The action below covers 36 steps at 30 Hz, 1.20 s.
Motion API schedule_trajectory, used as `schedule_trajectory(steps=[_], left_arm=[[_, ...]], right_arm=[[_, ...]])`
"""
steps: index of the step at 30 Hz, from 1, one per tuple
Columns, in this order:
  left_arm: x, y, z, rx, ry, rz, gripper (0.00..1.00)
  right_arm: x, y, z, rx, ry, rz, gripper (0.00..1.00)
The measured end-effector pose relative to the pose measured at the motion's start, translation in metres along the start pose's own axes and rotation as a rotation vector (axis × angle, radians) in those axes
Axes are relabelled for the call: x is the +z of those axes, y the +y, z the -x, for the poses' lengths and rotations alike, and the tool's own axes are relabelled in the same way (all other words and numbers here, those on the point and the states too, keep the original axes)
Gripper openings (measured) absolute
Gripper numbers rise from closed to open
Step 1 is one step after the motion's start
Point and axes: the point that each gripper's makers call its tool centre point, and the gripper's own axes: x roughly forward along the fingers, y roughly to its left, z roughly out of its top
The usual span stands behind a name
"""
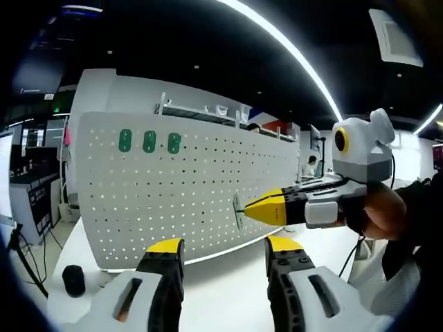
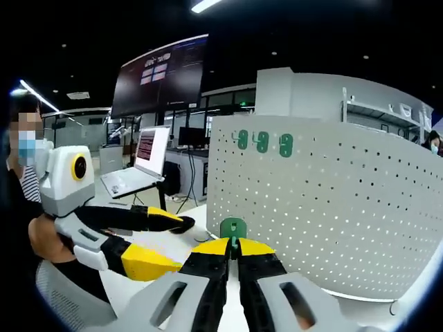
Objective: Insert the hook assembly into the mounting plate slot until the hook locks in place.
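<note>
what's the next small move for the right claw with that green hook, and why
Probably ease the right claw forward to the white pegboard: its jaws are shut on the green hook, which sits just short of the holes. The left claw is open.

White mounting plate [image 2: 332,207], dotted with rows of small holes; three green hooks [image 2: 261,142] mounted on it. Green hook assembly [image 2: 233,228]. Both hand-held grippers: yellow-tipped black jaws, grey-white bodies. White table [image 1: 228,277].
</note>
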Motion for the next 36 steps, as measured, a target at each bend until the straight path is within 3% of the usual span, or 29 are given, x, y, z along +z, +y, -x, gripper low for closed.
schedule_trajectory(steps=[7,15,24,36], left_arm=[[0.001,0.000,0.003,0.003,-0.010,-0.026,0.72],[-0.007,-0.007,0.007,0.005,-0.003,-0.076,0.90],[-0.025,-0.013,0.016,-0.014,0.029,-0.071,0.92],[-0.032,-0.012,0.017,-0.019,0.046,-0.051,0.89]], right_arm=[[0.024,-0.022,-0.004,-0.069,-0.041,0.001,0.02],[0.065,-0.054,-0.017,-0.160,-0.113,-0.005,0.02],[0.103,-0.086,-0.046,-0.257,-0.163,0.011,0.02],[0.106,-0.119,-0.075,-0.364,-0.188,-0.034,0.03]])
